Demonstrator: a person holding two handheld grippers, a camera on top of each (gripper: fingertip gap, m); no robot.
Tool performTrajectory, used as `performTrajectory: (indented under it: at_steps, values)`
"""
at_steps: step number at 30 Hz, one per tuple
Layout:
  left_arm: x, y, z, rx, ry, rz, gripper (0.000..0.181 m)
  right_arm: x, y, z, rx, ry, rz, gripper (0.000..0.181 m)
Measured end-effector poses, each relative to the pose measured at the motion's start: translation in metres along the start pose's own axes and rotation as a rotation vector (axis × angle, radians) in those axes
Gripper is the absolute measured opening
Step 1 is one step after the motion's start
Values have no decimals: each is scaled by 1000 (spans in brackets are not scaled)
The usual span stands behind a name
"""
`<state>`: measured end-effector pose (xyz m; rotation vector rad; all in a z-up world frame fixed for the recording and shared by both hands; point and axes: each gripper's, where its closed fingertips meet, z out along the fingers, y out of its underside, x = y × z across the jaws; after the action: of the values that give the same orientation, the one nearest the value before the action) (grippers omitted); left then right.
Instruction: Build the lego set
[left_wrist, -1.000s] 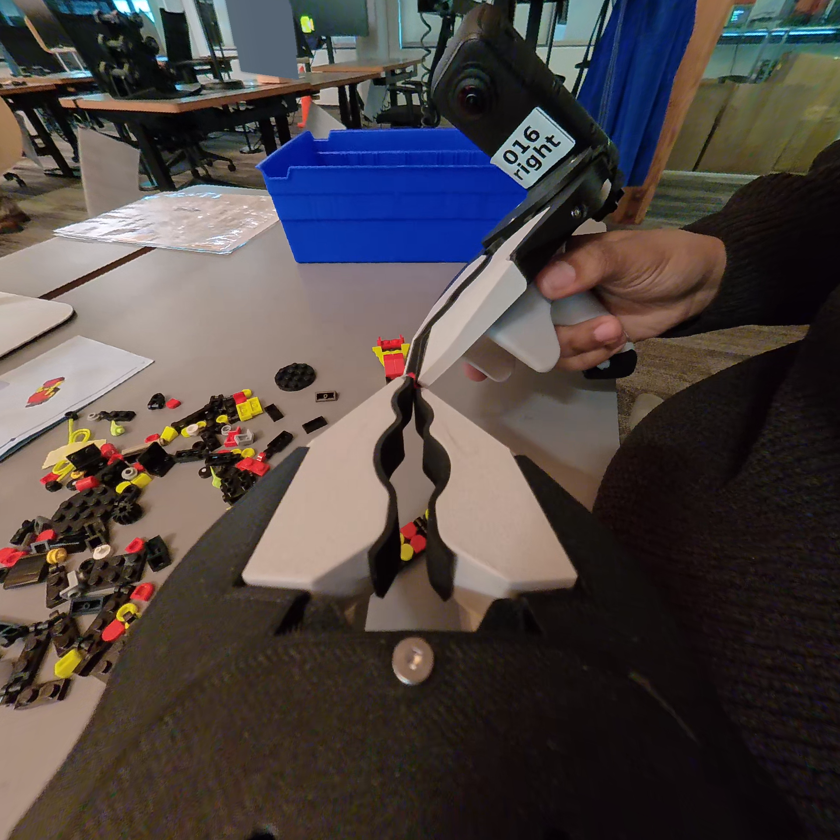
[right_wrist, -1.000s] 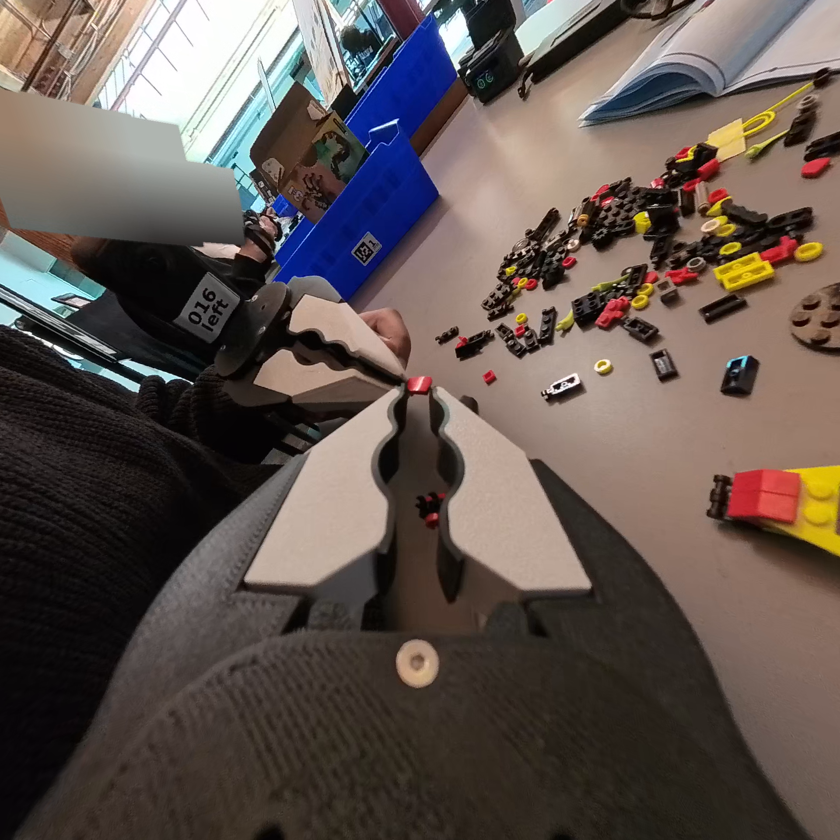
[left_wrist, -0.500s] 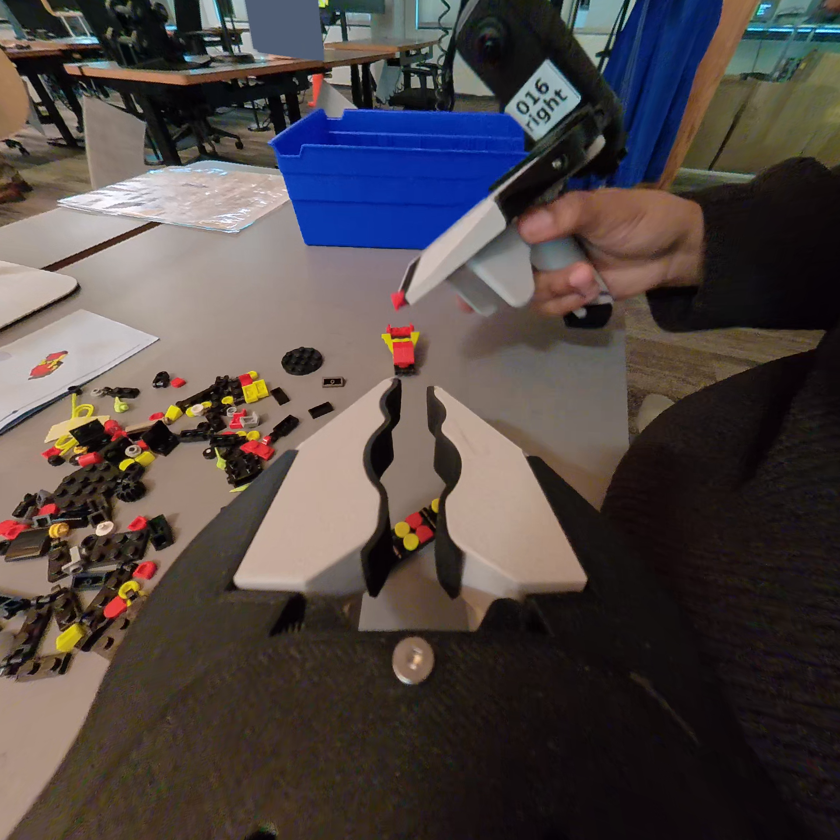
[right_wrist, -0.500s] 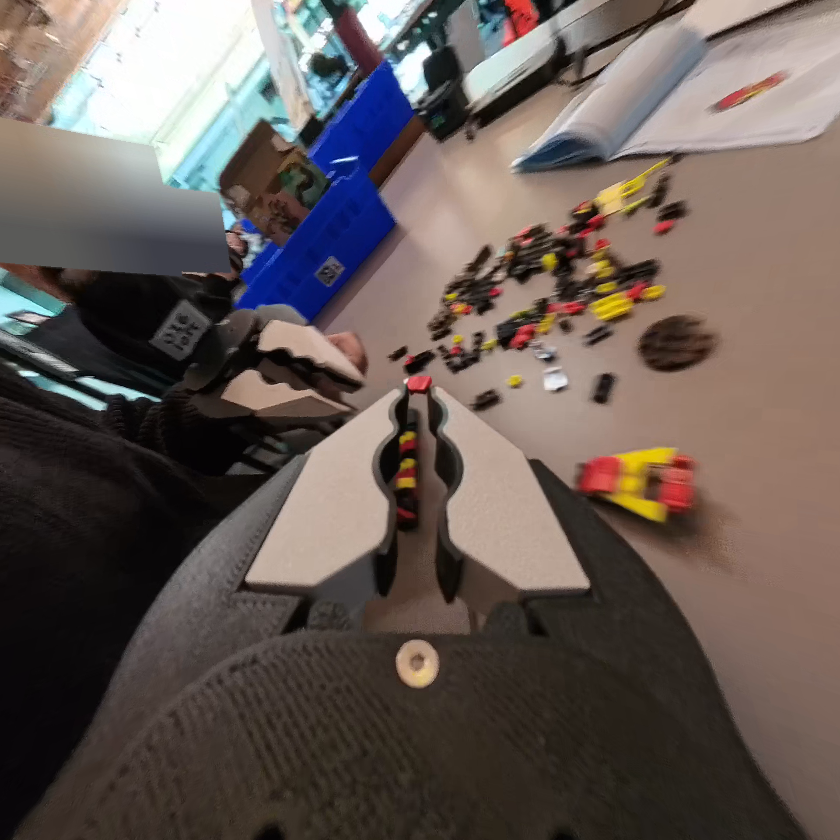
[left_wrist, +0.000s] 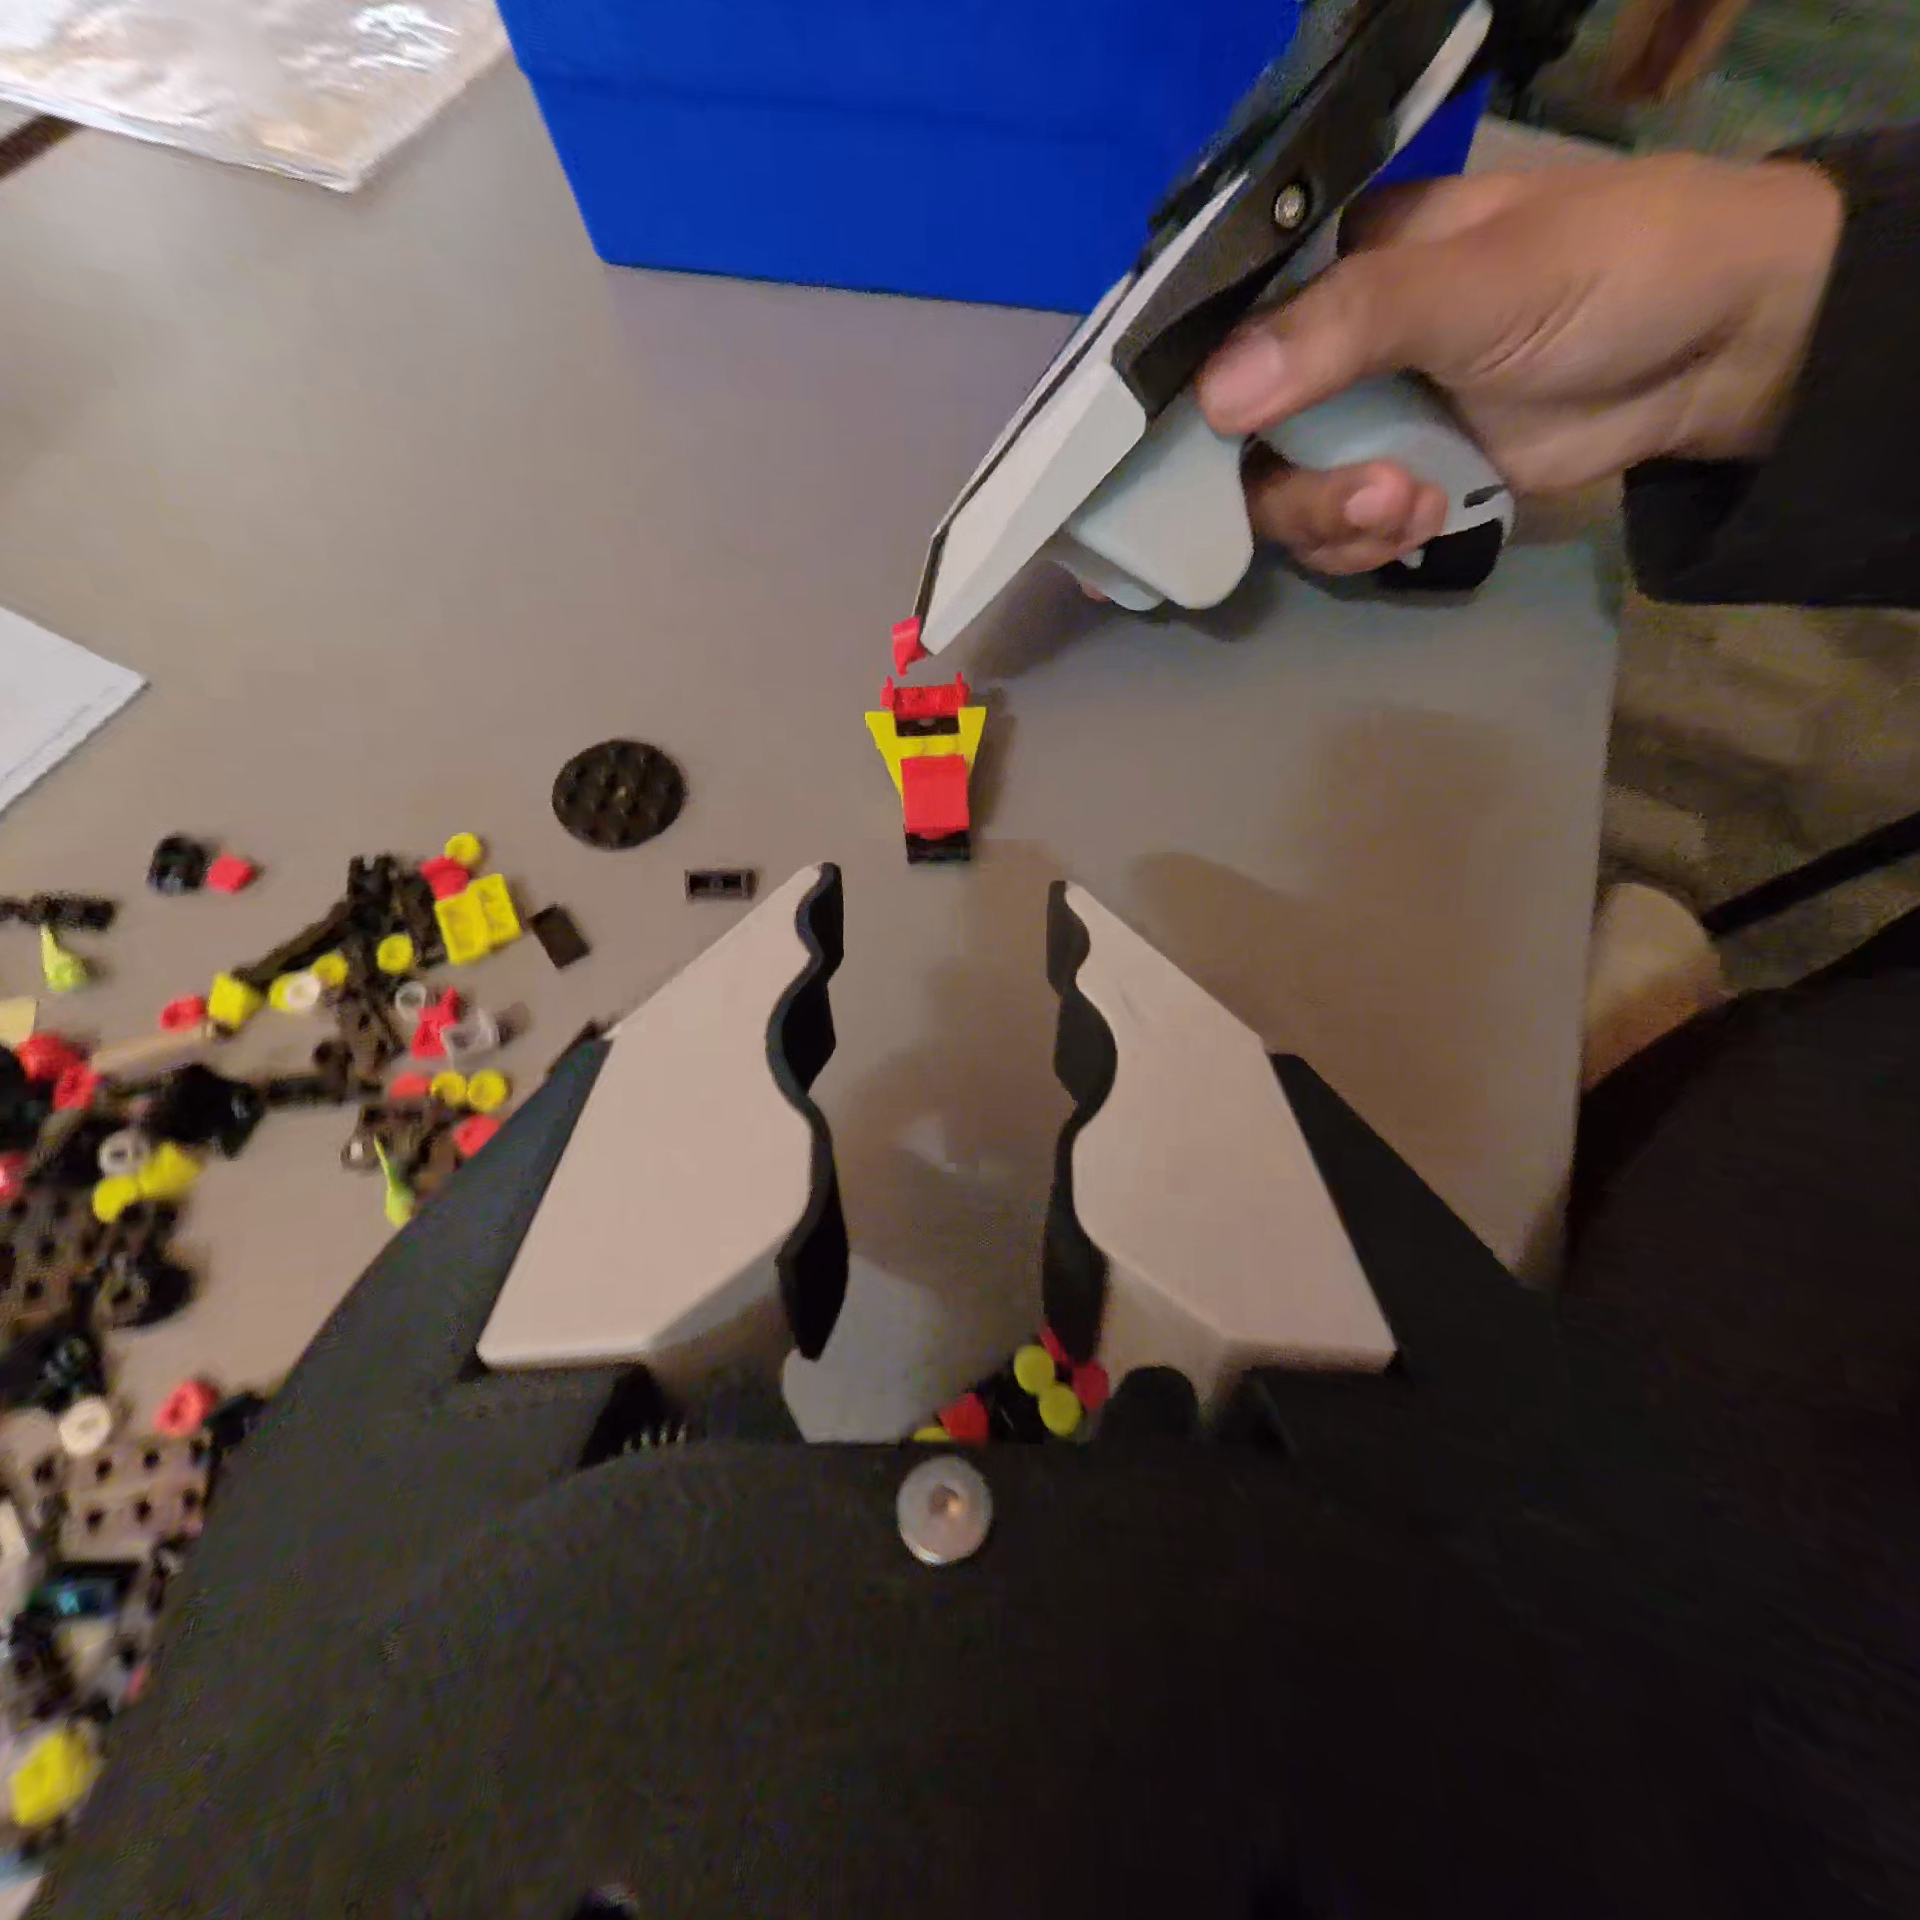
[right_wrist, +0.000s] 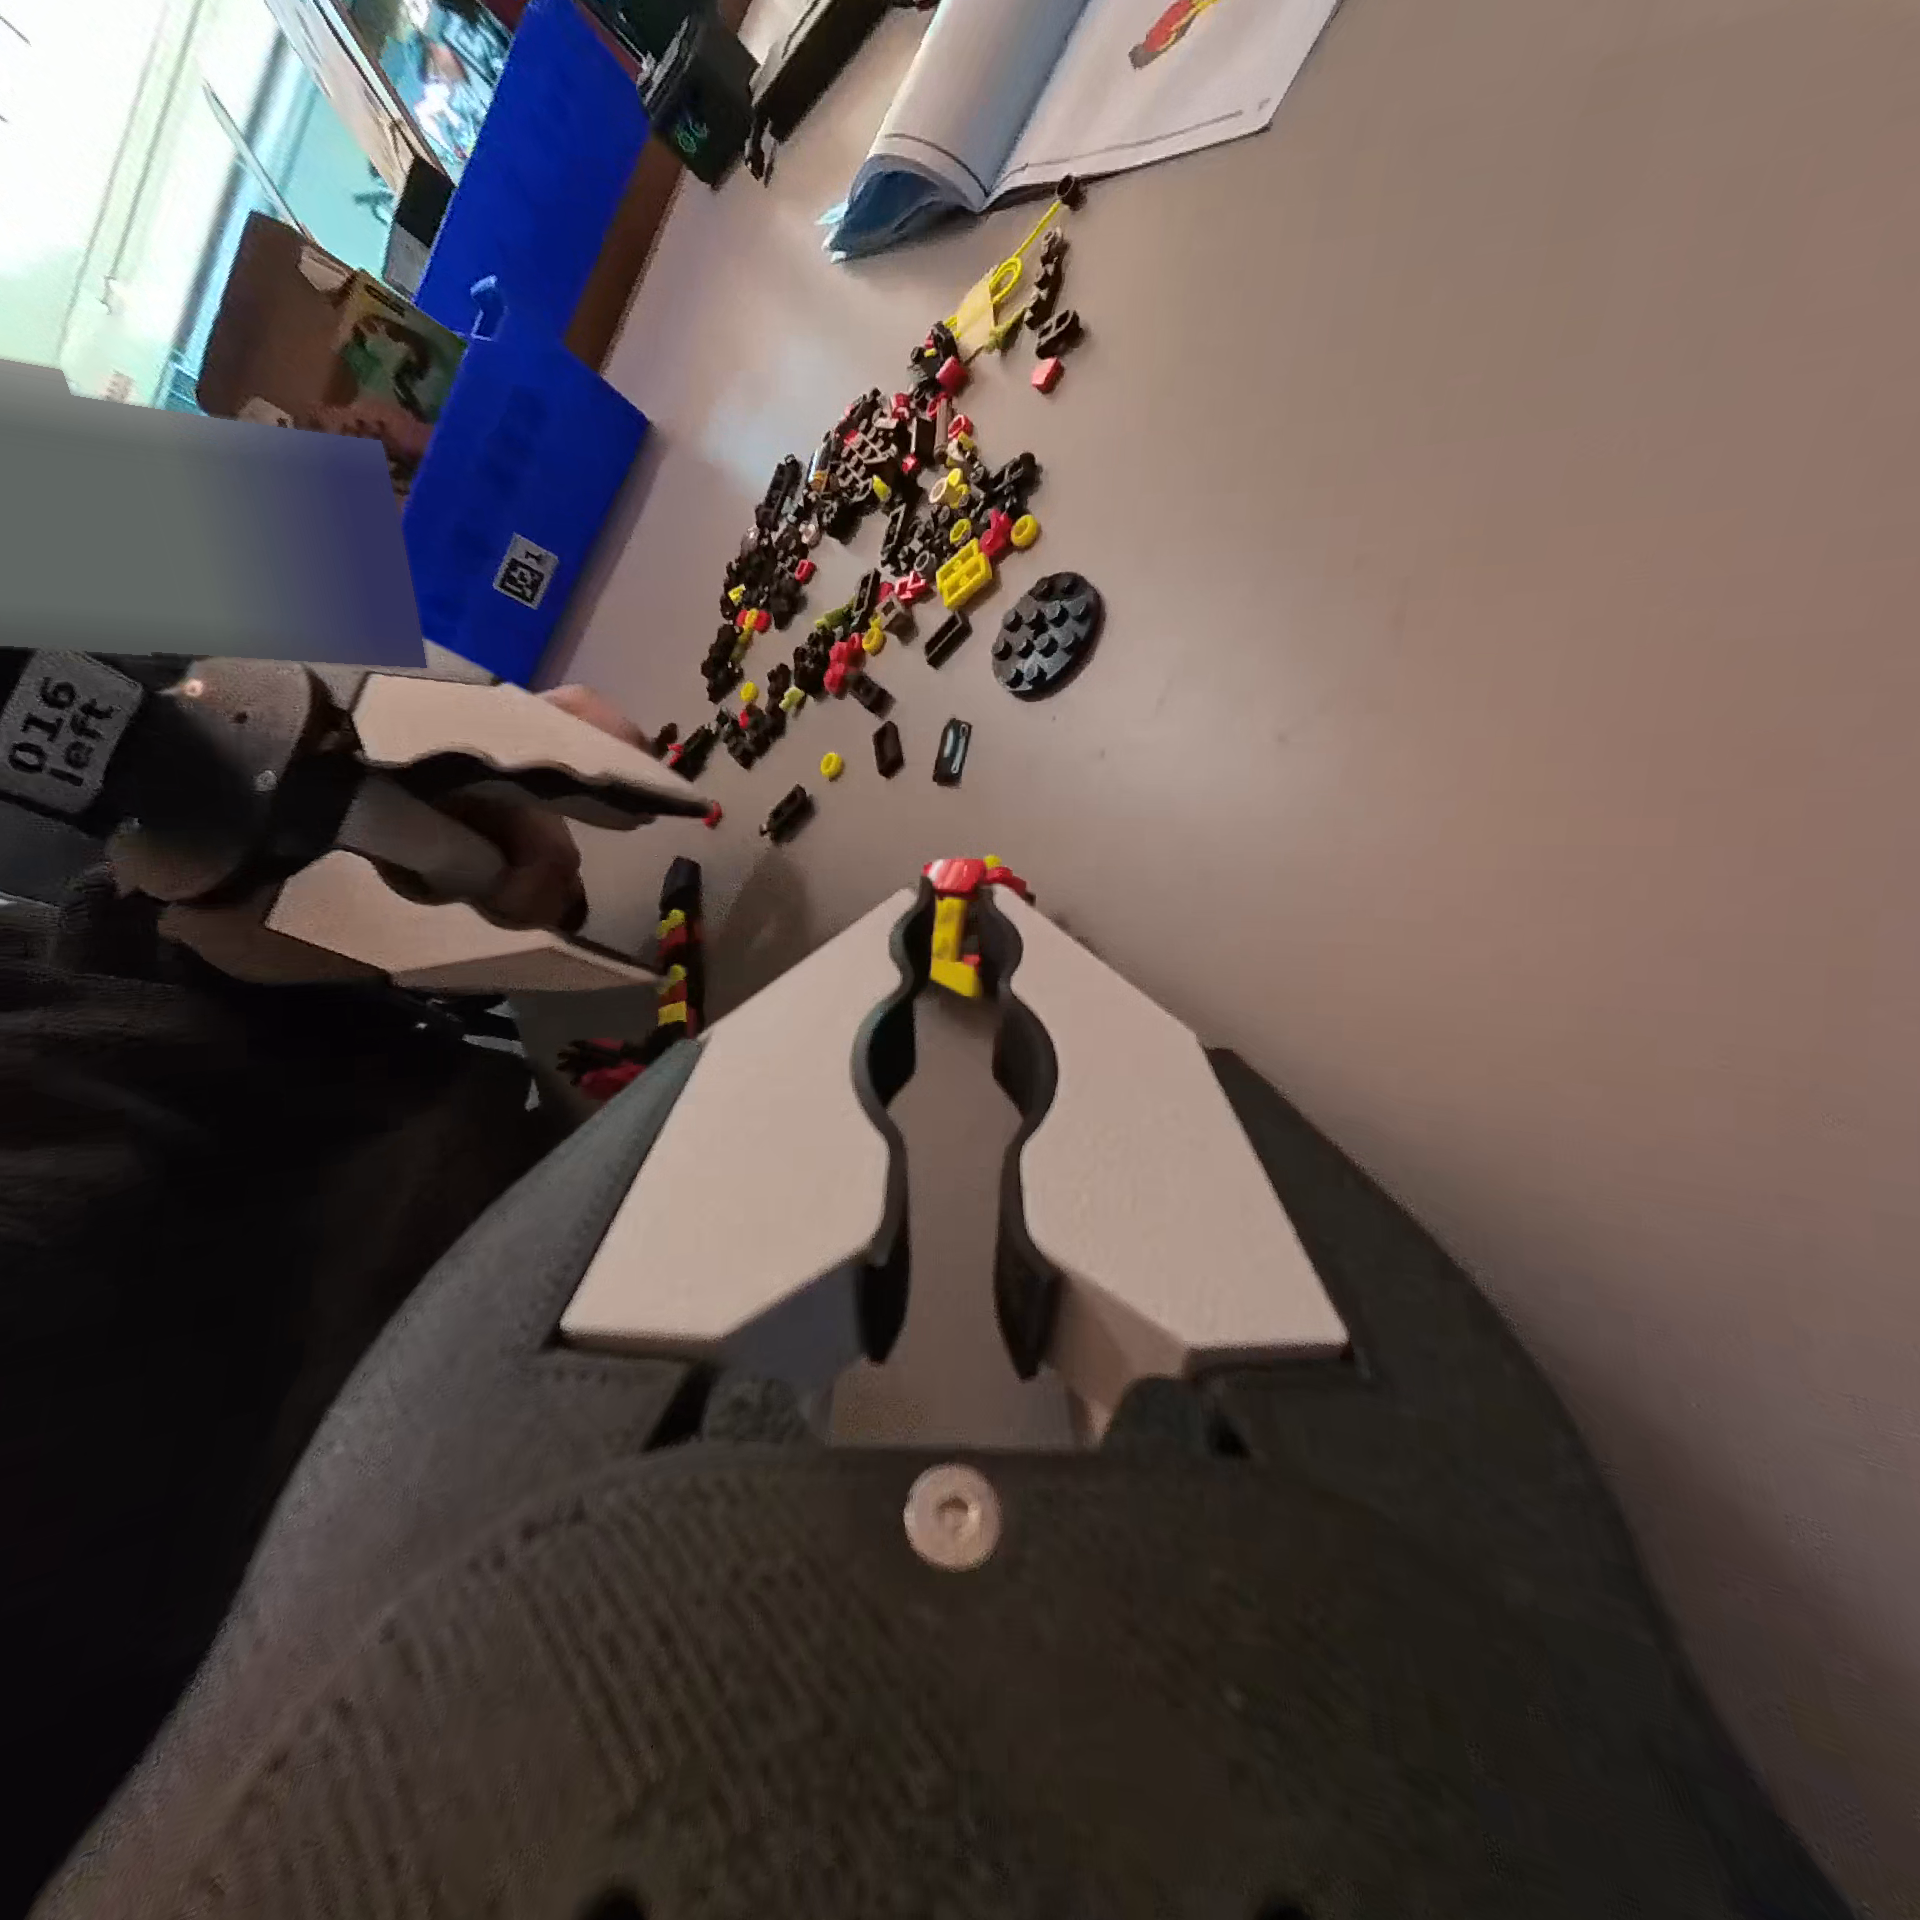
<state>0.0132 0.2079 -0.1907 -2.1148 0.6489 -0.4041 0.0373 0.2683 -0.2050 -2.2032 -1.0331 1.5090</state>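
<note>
The right gripper (left_wrist: 920, 636), fingers pinched on a small red piece (left_wrist: 906, 642), hovers just above the red-and-yellow model (left_wrist: 928, 767) on the table (left_wrist: 416, 520); it should descend squarely while the wide-open left gripper (left_wrist: 940, 904) steadies it.

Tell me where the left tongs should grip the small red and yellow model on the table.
Grip the red and yellow model across its narrow red-and-black tail, coming from the left tongs' side; that end points toward them, while the yellow end flares wide beneath the right tongs.

Dim, motion-blurred wide-angle views with edge distortion; bright window glare upper left.
</note>
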Motion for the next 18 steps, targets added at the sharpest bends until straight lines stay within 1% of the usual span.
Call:
performTrajectory:
  at_steps: [3,7,12,15,18]
  values:
    - [-3,-6,21,-57,12,36,38,2,3,2,-18,13,-18,6]
    - [-9,6,46,-173,48,-11,42,0,6,6,-47,22,-71,6]
    - [-5,5,55,-173,127,-59,41,2,7,7,-64,66,-176,6]
    - [-7,6,59,-185,126,-39,39,0,7,8,-70,67,-203,7]
    - [-7,8,60,-184,143,-54,35,1,9,9,-82,82,-226,7]
